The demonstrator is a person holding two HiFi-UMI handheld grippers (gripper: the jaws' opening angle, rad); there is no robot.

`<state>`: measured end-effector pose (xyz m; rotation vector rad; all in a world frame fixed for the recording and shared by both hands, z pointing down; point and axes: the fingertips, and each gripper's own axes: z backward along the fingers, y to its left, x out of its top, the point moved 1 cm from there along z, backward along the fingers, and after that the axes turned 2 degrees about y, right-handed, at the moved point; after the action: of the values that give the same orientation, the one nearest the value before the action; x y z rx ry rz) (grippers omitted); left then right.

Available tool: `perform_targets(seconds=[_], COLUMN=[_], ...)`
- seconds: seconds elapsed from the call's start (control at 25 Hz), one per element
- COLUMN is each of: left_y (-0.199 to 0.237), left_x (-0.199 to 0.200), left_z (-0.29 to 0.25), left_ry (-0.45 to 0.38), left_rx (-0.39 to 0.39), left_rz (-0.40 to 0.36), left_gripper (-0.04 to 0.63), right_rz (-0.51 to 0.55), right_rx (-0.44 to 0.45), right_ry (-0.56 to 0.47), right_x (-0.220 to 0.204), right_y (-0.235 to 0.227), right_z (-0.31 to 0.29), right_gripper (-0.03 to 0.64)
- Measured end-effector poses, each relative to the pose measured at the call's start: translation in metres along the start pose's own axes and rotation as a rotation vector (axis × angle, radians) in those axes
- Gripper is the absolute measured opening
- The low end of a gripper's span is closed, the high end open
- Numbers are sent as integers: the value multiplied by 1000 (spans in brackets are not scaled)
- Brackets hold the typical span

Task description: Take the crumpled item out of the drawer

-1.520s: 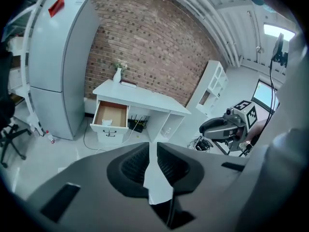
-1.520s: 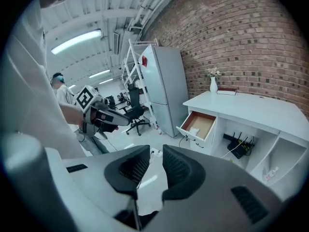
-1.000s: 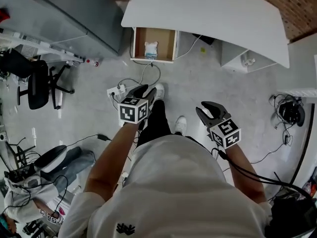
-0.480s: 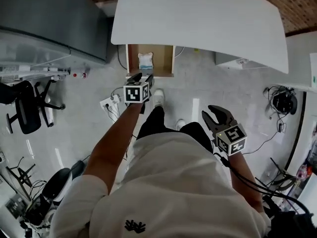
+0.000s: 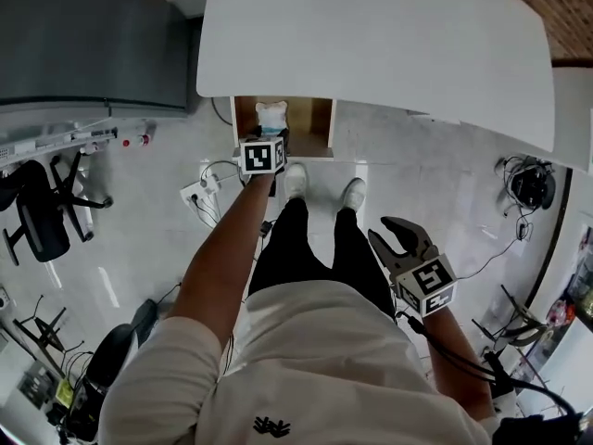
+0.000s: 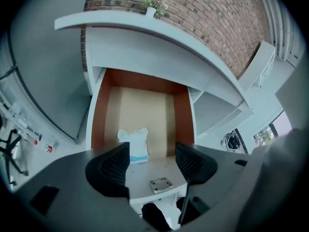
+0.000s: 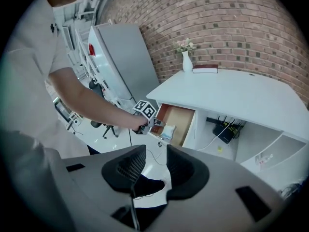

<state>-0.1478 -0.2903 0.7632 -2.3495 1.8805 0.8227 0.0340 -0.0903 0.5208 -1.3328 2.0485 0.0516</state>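
Note:
A crumpled white and blue bag (image 5: 271,114) lies in the open wooden drawer (image 5: 320,128) under the white desk. My left gripper (image 5: 274,137) hangs over the drawer's front edge, its jaws opening with nothing between them. In the left gripper view the bag (image 6: 134,145) sits in the drawer (image 6: 99,115) just beyond the left gripper (image 6: 152,158), close to its left finger and not touched. My right gripper (image 5: 395,234) stays low at my right side above the floor, jaws opening and empty. The right gripper (image 7: 155,161) looks towards the left gripper (image 7: 147,122) and the bag (image 7: 167,132).
The white desk (image 5: 371,35) overhangs the drawer. A grey cabinet (image 5: 83,35) stands to the left. A power strip (image 5: 199,193) with cables lies on the floor left of my feet. An office chair (image 5: 37,221) is at far left. A vase (image 7: 187,59) stands on the desk.
I have stepped up to the desk. My left gripper has reached forward to the drawer's front edge and its jaws have spread. The right gripper has stayed at my side.

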Motion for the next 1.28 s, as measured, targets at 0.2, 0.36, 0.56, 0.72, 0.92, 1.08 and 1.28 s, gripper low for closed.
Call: perform_targets(seconds=[0.2, 0.36, 0.56, 0.72, 0.92, 1.08, 1.28], left_y=[30, 54, 64, 65, 66, 68, 68], left_x=[-5, -11, -27, -24, -17, -9, -16], left_z=[-66, -120, -148, -149, -159, -167, -174], left_ry=[59, 91, 218, 250, 262, 269, 299], left_rx=[39, 70, 87, 102, 95, 96, 124], left_rz=[-22, 6, 80, 68, 45, 58, 17], left_gripper=[303, 311, 322, 324, 324, 324, 324], right_rz=[-32, -29, -57, -91, -95, -101, -89], right_rx=[37, 48, 29, 41, 70, 69, 79], right_ry=[108, 122, 124, 146, 155, 137, 178], right_x=[-26, -34, -32, -35, -28, -21, -26], right_y=[-8, -22, -34, -36, -34, -36, -38], right_z=[-30, -57, -67, -72, -80, -84, -82], right_gripper=[156, 155, 150, 147, 143, 139, 136])
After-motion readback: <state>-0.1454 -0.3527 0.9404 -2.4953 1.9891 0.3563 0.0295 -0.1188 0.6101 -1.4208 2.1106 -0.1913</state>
